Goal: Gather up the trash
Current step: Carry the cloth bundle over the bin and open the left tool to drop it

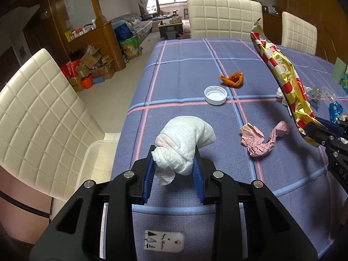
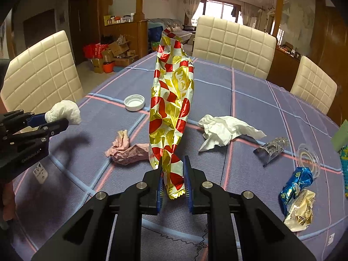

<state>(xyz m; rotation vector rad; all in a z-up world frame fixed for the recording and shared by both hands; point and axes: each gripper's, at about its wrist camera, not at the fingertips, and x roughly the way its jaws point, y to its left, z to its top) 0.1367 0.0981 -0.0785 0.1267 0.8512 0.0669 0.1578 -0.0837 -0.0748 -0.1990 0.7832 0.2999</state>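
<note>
Left hand-held gripper (image 1: 174, 163) pinches our white tissue wad (image 1: 184, 143) above the worktop (image 1: 184, 65); right hand-held gripper (image 2: 174, 174) clamps the foil wrapper (image 2: 171, 108). Pink paper (image 1: 261, 141), white cap (image 1: 215, 95) lie ahead.

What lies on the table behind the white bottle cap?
Behind the white bottle cap lies an orange crumpled wrapper on the checked tablecloth. Nothing is visibly hidden there.

Counting the table: two grippers, left gripper (image 1: 174, 163) and right gripper (image 2: 174, 174) — one item apiece, a white paper wad (image 1: 184, 143) and a red-gold wrapper (image 2: 171, 108). Loose: one white cap (image 1: 215, 95), one orange peel (image 1: 232, 79), one pink paper (image 1: 261, 139), one white tissue (image 2: 226, 130) — three cream chairs (image 2: 232, 43).
</note>
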